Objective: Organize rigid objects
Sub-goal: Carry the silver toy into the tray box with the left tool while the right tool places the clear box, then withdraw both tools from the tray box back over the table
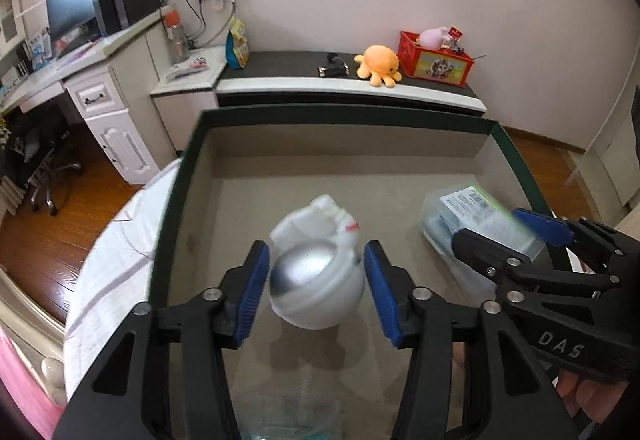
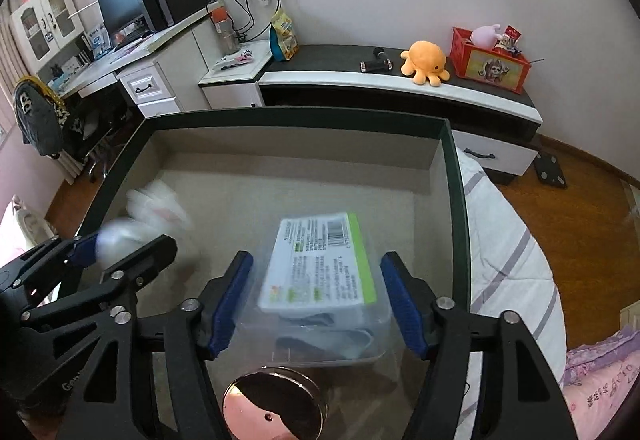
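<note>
A grey storage bin with a dark green rim (image 1: 344,116) (image 2: 296,116) lies below both grippers. My left gripper (image 1: 316,288) hangs over its left half with a blurred white round item with a silvery dome (image 1: 316,280) between the blue pads; the pads stand just off its sides. It shows in the right wrist view as a pale blur (image 2: 116,236) at the left gripper (image 2: 124,246). My right gripper (image 2: 320,300) (image 1: 508,236) straddles a clear plastic box with a white and green label (image 2: 320,268) (image 1: 476,224) in the bin's right half, with gaps at both pads.
A shiny round metal lid (image 2: 274,408) sits in the bin's near part. The bin rests on a bed with a white quilt (image 2: 508,252). Beyond are a low cabinet with an orange octopus plush (image 1: 378,64) and a red crate (image 1: 434,60), a desk, and wooden floor.
</note>
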`<action>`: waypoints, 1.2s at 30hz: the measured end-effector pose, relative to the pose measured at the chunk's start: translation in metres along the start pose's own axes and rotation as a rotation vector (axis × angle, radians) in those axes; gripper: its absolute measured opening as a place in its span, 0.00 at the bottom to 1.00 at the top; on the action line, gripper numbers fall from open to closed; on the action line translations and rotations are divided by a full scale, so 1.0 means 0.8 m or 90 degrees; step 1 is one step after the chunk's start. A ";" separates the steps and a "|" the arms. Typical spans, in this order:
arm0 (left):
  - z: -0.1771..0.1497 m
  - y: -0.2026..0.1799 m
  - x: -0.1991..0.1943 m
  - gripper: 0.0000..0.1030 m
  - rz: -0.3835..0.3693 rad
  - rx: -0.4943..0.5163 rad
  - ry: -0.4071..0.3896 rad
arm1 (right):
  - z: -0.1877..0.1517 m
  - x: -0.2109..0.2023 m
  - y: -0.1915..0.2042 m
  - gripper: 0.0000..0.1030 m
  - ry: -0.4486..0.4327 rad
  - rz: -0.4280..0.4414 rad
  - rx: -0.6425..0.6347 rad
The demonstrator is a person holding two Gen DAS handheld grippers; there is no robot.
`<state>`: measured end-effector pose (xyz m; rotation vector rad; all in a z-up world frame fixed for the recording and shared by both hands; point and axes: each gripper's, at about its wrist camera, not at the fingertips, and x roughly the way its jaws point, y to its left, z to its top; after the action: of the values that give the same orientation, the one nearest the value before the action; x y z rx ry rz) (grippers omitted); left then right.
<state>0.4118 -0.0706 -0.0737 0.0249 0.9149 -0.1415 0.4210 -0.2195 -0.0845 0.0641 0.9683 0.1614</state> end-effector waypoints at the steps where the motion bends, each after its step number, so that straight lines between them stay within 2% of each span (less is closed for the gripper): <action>1: -0.001 0.002 -0.005 0.62 0.007 -0.004 -0.007 | -0.002 -0.002 -0.004 0.77 -0.003 0.001 0.010; 3: -0.004 0.009 -0.017 0.78 0.007 -0.014 -0.023 | -0.004 -0.006 -0.012 0.80 -0.005 0.016 0.030; 4: -0.006 0.012 -0.025 0.94 0.002 -0.019 -0.033 | -0.004 -0.008 -0.014 0.81 -0.006 0.022 0.039; 5: -0.009 0.014 -0.036 1.00 -0.002 -0.023 -0.050 | -0.006 -0.013 -0.017 0.83 -0.008 0.031 0.045; 7: -0.015 0.013 -0.056 1.00 0.011 -0.015 -0.076 | -0.009 -0.022 -0.011 0.88 -0.017 0.032 0.042; 9: -0.019 0.015 -0.072 1.00 0.013 -0.016 -0.089 | -0.012 -0.031 -0.007 1.00 -0.031 0.006 0.040; 12: -0.030 0.018 -0.102 1.00 0.016 -0.022 -0.113 | -0.018 -0.046 -0.007 1.00 -0.039 0.027 0.063; 22: -0.076 0.011 -0.196 1.00 0.029 -0.030 -0.180 | -0.071 -0.144 0.008 1.00 -0.141 -0.026 0.061; 26: -0.100 0.012 -0.220 1.00 0.038 -0.033 -0.187 | -0.107 -0.191 0.012 1.00 -0.184 -0.054 0.042; 36: -0.172 0.019 -0.264 1.00 0.033 -0.067 -0.187 | -0.195 -0.269 0.025 1.00 -0.247 -0.073 0.040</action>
<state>0.1786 -0.0207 0.0090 -0.0685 0.6274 -0.0458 0.1708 -0.2382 0.0054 0.0933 0.5884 0.0107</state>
